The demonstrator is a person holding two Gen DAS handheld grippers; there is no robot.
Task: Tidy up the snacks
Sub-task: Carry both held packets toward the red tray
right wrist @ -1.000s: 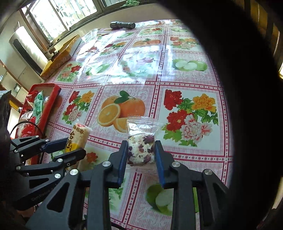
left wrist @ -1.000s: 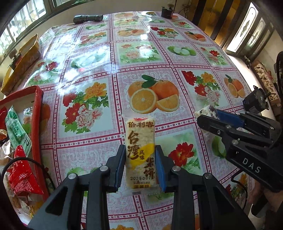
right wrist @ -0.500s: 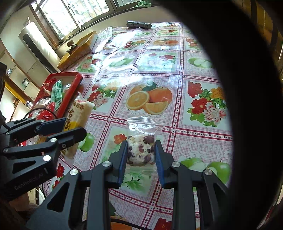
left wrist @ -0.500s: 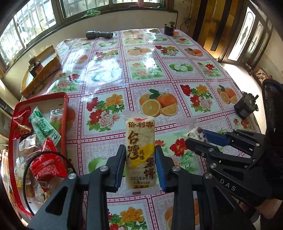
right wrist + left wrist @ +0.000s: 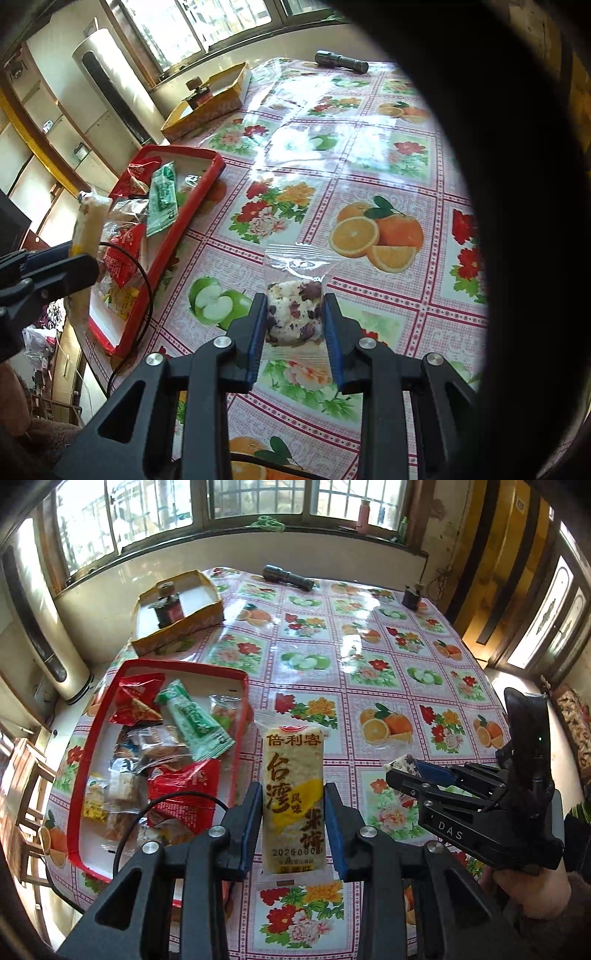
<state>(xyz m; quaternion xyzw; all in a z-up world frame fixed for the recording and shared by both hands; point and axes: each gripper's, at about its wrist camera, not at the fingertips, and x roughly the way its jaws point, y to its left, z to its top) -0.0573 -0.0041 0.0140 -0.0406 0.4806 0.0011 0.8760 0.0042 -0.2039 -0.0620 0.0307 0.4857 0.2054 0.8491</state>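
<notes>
Red tray [image 5: 242, 709] already holds many snacks. Left gripper [image 5: 293, 825] clamps rice cracker pack [image 5: 294, 794], right gripper [image 5: 295, 321] clamps nougat packet [image 5: 293, 310]; both aloft right of tray, undelivered.

Between the blue pads of the black left gripper [image 5: 293, 825] sits a pale yellow rice cracker packet [image 5: 294, 797] printed with dark brown characters and a red mark at its top. Left of it, the red tray [image 5: 242, 716] holds red, green and clear wrappers. The black right gripper [image 5: 295, 321], also blue-padded, frames a clear bag [image 5: 295, 310] of white pieces speckled dark purple. Beneath both, the tablecloth [image 5: 369, 664] shows pink-red gridded squares of oranges, green apples and red, yellow and pink flowers.
</notes>
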